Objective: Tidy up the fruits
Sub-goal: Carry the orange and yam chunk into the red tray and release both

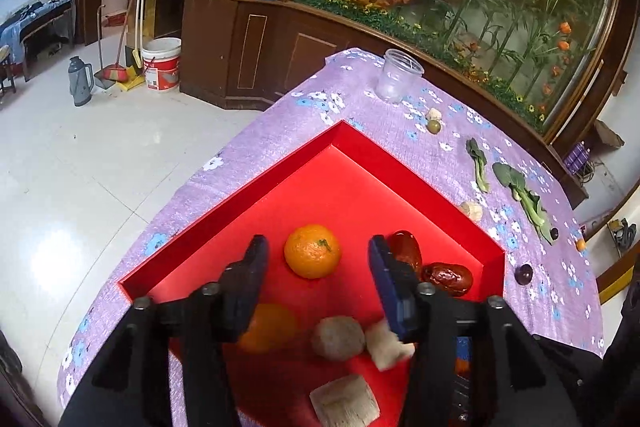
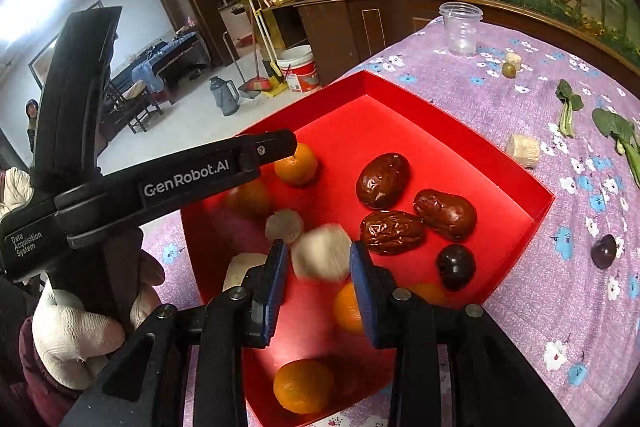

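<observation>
The tabletop [image 2: 520, 307], covered in a purple flowered cloth, carries everything, and the red tray [image 2: 532, 211] sits toward its near corner as the one place where loose pieces are being gathered. That would explain why the tray is already crowded while only stragglers lie on the cloth.

Both tools hang over the tray, tilted down into it, which suits dropping things in rather than picking them up. The left gripper [image 1: 318, 269] has its jaws apart with nothing between them; an orange [image 1: 312, 251] lies on the tray floor beyond the tips. The right gripper [image 2: 320, 291] also has its jaws apart, and a pale chunk [image 2: 322, 253] shows blurred in the gap, apparently loose and falling rather than clamped. The gloved left hand [image 2: 76, 331] is seen gripping its tool's handle.

Inside the tray sit three red dates [image 2: 383, 180], several oranges, a dark plum [image 2: 455, 265] and other pale chunks.

Outside it, probably still to be sorted, are a clear cup [image 2: 461, 27], two green leaves [image 2: 568, 105], another chunk [image 2: 523, 150], a second dark plum [image 2: 604, 251] and a small green fruit [image 2: 509, 69].
</observation>
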`<state>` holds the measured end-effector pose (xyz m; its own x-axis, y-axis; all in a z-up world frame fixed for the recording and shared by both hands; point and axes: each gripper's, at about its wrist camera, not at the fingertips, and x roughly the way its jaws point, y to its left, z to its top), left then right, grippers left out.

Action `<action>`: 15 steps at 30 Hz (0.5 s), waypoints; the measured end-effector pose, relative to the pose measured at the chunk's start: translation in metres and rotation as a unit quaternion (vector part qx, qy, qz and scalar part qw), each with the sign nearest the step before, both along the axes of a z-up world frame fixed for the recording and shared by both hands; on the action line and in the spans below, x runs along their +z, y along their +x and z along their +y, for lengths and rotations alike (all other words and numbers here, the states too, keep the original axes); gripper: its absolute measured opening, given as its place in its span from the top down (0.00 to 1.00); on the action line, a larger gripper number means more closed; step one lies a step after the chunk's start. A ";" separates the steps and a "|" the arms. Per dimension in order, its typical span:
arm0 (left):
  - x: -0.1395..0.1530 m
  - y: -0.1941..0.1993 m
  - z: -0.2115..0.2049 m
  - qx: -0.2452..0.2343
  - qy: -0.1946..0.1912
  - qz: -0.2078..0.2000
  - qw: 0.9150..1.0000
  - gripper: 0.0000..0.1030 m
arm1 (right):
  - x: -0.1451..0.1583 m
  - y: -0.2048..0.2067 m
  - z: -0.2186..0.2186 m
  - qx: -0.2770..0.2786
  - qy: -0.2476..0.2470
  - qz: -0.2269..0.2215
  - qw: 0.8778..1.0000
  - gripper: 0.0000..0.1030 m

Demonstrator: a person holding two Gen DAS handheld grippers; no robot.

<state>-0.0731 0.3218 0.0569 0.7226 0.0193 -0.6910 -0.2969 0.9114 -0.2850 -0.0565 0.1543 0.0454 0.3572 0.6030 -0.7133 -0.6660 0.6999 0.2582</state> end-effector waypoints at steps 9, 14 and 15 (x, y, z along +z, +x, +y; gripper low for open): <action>0.021 -0.021 -0.021 0.012 0.034 -0.017 0.999 0.20 | 0.010 -0.012 -0.031 -0.038 0.018 -0.011 0.999 0.49; 0.029 -0.033 -0.047 -0.004 0.046 -0.023 0.999 0.18 | 0.013 -0.018 -0.063 -0.083 0.027 -0.014 0.996 0.42; 0.031 -0.036 -0.055 -0.004 0.060 -0.024 0.998 0.18 | 0.013 -0.020 -0.071 -0.095 0.029 -0.014 0.995 0.41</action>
